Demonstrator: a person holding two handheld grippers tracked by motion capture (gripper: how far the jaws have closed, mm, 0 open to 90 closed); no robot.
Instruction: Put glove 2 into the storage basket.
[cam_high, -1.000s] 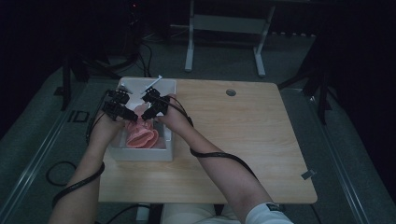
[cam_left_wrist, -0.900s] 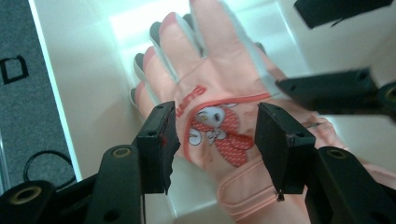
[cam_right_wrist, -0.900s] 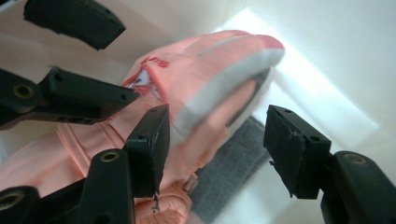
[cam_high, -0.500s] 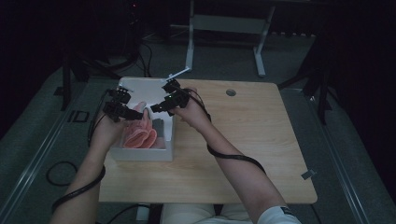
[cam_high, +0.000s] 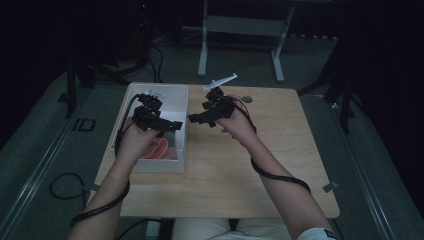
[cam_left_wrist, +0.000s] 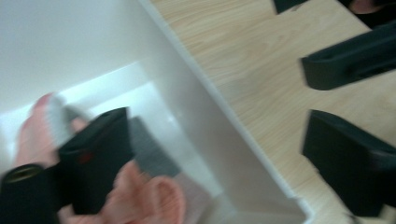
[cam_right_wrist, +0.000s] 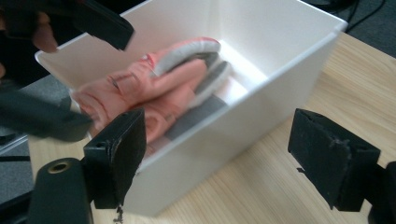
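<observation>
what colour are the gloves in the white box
Pink, with grey-and-white padded parts; the gloves show best in the right gripper view, lying inside the white box.

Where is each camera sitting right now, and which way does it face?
High view: above the person's side, facing forward and down on the table; forearms, both hands and tongs show.
Left gripper view: on the left tongs, looking down over the white box wall.
Right gripper view: on the right tongs, facing the box side.
Shared: both tongs views show the pink slippers inside the box.

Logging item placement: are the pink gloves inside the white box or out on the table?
Inside. The pink gloves lie bunched on the floor of the white box, below its rim; neither claw holds them.
</observation>
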